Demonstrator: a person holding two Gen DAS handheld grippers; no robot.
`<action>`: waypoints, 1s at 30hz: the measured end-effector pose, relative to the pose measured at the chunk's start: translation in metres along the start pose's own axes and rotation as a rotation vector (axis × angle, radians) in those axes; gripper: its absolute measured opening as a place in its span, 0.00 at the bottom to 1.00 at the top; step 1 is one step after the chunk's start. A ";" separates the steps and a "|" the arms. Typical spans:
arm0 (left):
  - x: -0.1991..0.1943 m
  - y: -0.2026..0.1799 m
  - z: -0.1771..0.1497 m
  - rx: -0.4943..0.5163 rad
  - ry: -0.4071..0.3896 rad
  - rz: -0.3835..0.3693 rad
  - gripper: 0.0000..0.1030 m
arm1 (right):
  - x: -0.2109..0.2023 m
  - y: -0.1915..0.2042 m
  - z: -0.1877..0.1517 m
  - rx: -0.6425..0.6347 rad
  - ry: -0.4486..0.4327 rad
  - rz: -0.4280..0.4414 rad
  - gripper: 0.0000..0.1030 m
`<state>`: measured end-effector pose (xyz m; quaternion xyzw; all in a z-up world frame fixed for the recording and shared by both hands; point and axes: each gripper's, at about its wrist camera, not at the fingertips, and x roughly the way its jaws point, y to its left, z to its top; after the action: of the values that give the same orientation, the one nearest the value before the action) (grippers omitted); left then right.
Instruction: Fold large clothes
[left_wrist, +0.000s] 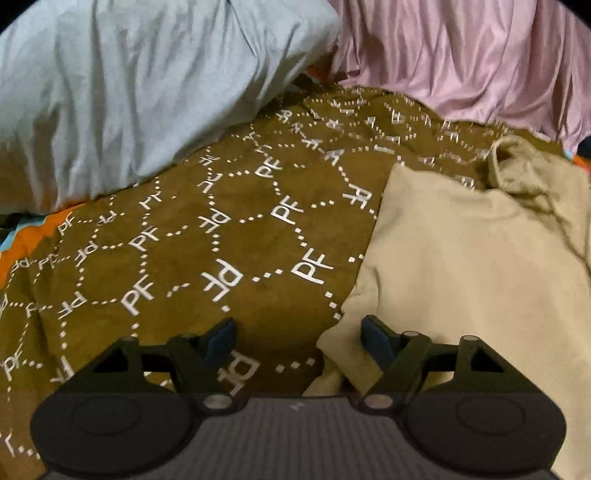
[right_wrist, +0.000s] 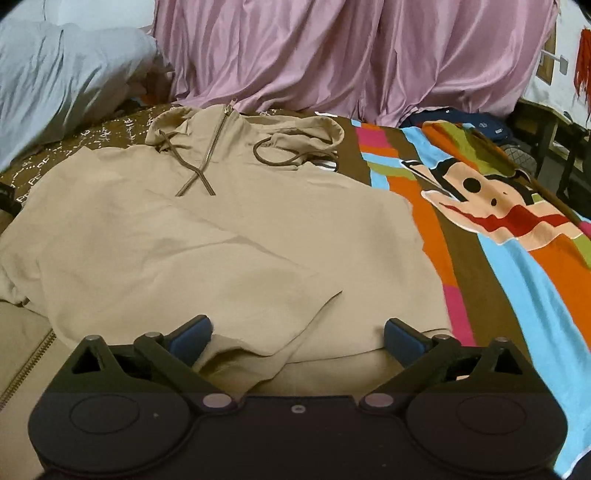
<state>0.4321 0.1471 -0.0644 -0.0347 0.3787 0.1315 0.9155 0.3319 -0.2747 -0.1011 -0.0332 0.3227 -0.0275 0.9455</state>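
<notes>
A beige zip-neck hoodie (right_wrist: 221, 229) lies spread on the bed, hood and brown drawcords at the far end, one sleeve folded across its front. In the left wrist view its left side (left_wrist: 472, 266) fills the right half of the picture. My left gripper (left_wrist: 298, 334) stands open at the hoodie's left edge; the right finger is over the beige cloth, the left one over the brown blanket, and nothing is pinched. My right gripper (right_wrist: 298, 338) is open above the folded sleeve and lower hem, with cloth lying under the gap but not gripped.
A brown blanket (left_wrist: 192, 236) with white "PF" print covers the bed's left part. A striped cartoon-print cover (right_wrist: 498, 229) lies to the right. A pale blue pillow (left_wrist: 122, 92) sits at the back left, with pink curtains (right_wrist: 332, 55) behind the bed.
</notes>
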 end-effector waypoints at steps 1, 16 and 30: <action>-0.010 0.007 -0.001 -0.003 -0.012 -0.023 0.77 | -0.005 -0.002 0.000 0.001 -0.006 0.009 0.95; -0.215 0.057 -0.122 0.307 -0.076 -0.320 0.99 | -0.182 -0.018 -0.080 -0.306 0.039 0.218 0.99; -0.242 -0.002 -0.243 0.726 -0.132 -0.187 0.99 | -0.193 0.003 -0.137 -0.612 0.004 -0.022 0.99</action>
<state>0.1018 0.0536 -0.0670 0.2661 0.3360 -0.0934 0.8987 0.0961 -0.2637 -0.0923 -0.3197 0.3173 0.0608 0.8907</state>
